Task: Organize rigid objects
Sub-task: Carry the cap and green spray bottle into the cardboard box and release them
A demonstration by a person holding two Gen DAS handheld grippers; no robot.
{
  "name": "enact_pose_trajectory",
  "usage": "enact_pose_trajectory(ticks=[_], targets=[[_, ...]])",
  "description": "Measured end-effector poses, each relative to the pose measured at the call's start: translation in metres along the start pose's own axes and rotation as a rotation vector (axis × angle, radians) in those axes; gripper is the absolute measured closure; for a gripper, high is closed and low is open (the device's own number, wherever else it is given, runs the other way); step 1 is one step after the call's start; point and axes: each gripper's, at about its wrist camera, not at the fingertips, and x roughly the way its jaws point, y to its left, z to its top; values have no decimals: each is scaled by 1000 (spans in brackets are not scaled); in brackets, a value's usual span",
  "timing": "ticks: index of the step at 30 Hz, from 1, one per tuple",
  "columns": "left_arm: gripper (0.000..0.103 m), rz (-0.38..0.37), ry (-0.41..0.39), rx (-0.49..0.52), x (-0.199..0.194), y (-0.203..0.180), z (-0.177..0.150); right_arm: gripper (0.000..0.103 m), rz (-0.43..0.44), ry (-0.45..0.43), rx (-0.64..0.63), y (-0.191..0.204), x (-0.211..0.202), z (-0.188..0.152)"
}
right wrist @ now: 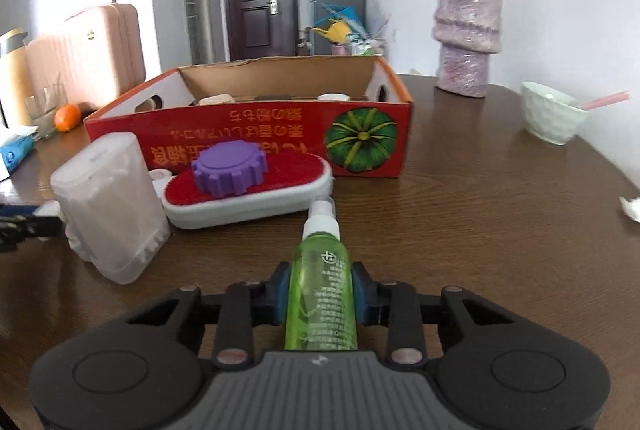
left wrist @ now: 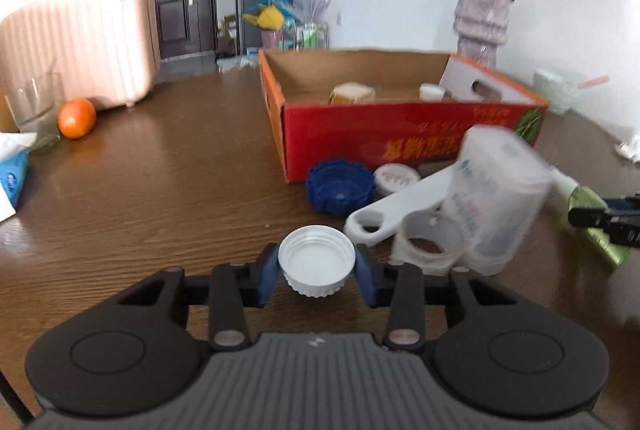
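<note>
My left gripper (left wrist: 317,262) is shut on a white ribbed bottle cap (left wrist: 316,266), open side up, low over the brown table (left wrist: 160,190). My right gripper (right wrist: 320,276) is shut on a green spray bottle (right wrist: 320,310) that lies with its white nozzle pointing away. A red cardboard box (left wrist: 400,134) (right wrist: 248,134) stands behind, with a few small items inside. In front of it are a blue cap (left wrist: 340,190), a small white lid (left wrist: 396,177), a translucent container (left wrist: 496,198) (right wrist: 112,206), a tape ring (left wrist: 428,246), and a purple cap (right wrist: 230,166) resting on a red-topped white brush (right wrist: 248,198).
A lilac vase (right wrist: 466,30) with flowers and a pale bowl (right wrist: 552,112) stand at the far right. An orange (left wrist: 77,118), a glass (left wrist: 34,106), a tissue pack (left wrist: 14,174) and a pink suitcase (left wrist: 80,38) sit at the left. Crumpled paper (right wrist: 632,208) lies by the right edge.
</note>
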Motion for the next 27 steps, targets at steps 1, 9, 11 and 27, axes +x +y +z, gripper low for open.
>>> enact_pose_trajectory(ticks=[1, 9, 11, 27], targets=[[63, 4, -9, 0, -9, -3, -1, 73, -13, -10, -15, 0, -5, -3], [63, 63, -169, 14, -109, -31, -9, 73, -43, -159, -33, -2, -95, -19], [63, 76, -245, 14, -142, -39, -8, 73, -36, -215, -22, -4, -123, -20], [63, 184, -647, -10, -334, -94, -62, 73, -15, -650, -59, 20, -313, -55]])
